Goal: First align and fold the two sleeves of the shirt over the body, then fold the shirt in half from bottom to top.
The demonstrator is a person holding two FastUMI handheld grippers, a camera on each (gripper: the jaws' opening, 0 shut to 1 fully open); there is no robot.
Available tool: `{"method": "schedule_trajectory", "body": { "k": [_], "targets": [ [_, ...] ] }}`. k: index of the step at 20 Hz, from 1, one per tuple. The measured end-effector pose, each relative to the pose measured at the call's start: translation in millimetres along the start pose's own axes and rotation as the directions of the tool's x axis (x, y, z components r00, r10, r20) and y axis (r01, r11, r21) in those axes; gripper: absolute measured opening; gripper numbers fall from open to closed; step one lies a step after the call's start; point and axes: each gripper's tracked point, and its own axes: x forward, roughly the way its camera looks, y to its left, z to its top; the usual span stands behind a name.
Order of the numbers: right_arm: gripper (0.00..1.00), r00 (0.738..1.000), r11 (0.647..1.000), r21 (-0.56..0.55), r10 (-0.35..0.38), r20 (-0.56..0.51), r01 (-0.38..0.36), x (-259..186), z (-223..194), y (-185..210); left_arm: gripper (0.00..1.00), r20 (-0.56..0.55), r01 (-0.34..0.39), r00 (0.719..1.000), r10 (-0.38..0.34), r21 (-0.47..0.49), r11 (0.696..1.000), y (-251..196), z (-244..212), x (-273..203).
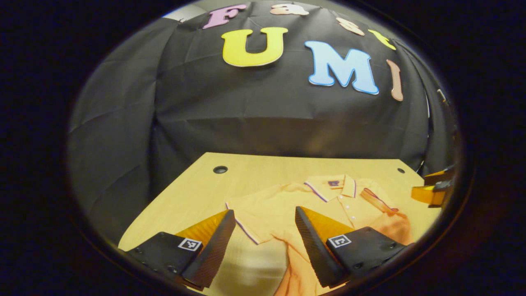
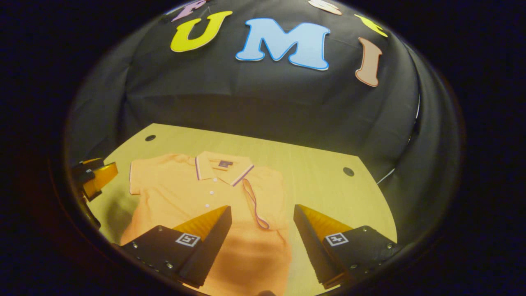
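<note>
An orange polo shirt [image 1: 279, 205] lies face up on the wooden table [image 1: 263, 168], collar [image 1: 335, 185] toward the far wall. One sleeve [image 1: 380, 201] is folded over the body, its striped cuff [image 2: 254, 203] lying across the chest. The other sleeve [image 2: 141, 176] is spread flat on the table. My left gripper [image 1: 264, 211] is open, hovering over the spread sleeve's side of the shirt and holding nothing. Above the folded sleeve's side my right gripper [image 2: 263, 218] is open too, with nothing in it. Each gripper also appears at the other view's edge: right gripper [image 1: 433, 185], left gripper [image 2: 95, 172].
The table [image 2: 320, 164] has a round hole near each far corner, one hole [image 1: 220, 169] on the left and another hole [image 2: 348, 171] on the right. Black cloth walls close in the table behind and at both sides. Bare wood surrounds the shirt.
</note>
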Motion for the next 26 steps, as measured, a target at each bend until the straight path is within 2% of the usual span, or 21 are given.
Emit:
{"method": "schedule_trajectory", "body": {
  "k": [1, 2, 4, 8, 9, 10, 15, 20, 21, 26],
  "targets": [
    [0.95, 1.000, 1.000, -0.003, 0.006, 0.008, -0.006, -7.7, 1.0, 3.0, 0.93, -0.015, -0.006, 1.000, 0.006, 0.000, 1.000, 2.4, -5.8, 8.7],
    [0.96, 1.000, 1.000, -0.010, 0.011, 0.015, -0.011, -14.2, 1.2, 5.4, 0.99, -0.029, -0.012, 1.000, 0.012, 0.001, 1.000, 3.8, -10.3, 16.6],
    [0.95, 1.000, 0.999, -0.032, 0.020, 0.022, -0.020, -27.1, -0.9, 10.7, 0.92, -0.054, -0.025, 0.998, 0.025, 0.007, 1.000, 5.5, -19.6, 31.9],
    [0.95, 0.999, 0.997, -0.063, 0.046, 0.024, -0.045, -53.1, -7.4, 19.5, 0.95, -0.098, -0.056, 0.994, 0.058, 0.021, 0.998, 14.4, -37.5, 61.8],
    [0.95, 0.999, 0.997, -0.067, 0.047, 0.023, -0.045, -58.4, -8.8, 19.5, 0.92, -0.105, -0.065, 0.992, 0.067, 0.016, 0.998, 17.3, -41.2, 69.3],
    [0.95, 0.999, 0.997, -0.067, 0.045, 0.019, -0.043, -62.8, -12.6, 18.6, 0.99, -0.109, -0.077, 0.991, 0.077, 0.010, 0.997, 21.8, -43.9, 78.2],
    [0.95, 1.000, 0.999, -0.023, 0.022, -0.015, -0.023, -76.3, -28.2, 4.6, 0.95, -0.158, -0.133, 0.979, 0.125, -0.039, 0.990, 41.6, -61.8, 106.3],
    [0.95, 1.000, 1.000, -0.004, 0.008, -0.014, -0.008, -82.4, -31.4, -6.6, 0.99, -0.196, -0.160, 0.969, 0.148, -0.051, 0.986, 43.5, -72.3, 115.5],
    [0.95, 1.000, 1.000, -0.009, 0.011, -0.013, -0.011, -82.9, -31.2, -6.3, 0.96, -0.197, -0.164, 0.969, 0.152, -0.046, 0.985, 43.4, -71.9, 115.7],
    [0.95, 0.999, 0.998, -0.039, 0.044, -0.008, -0.044, -83.3, -32.3, 0.8, 0.96, -0.183, -0.200, 0.966, 0.184, -0.073, 0.977, 42.6, -72.0, 120.5]
  ]
}}
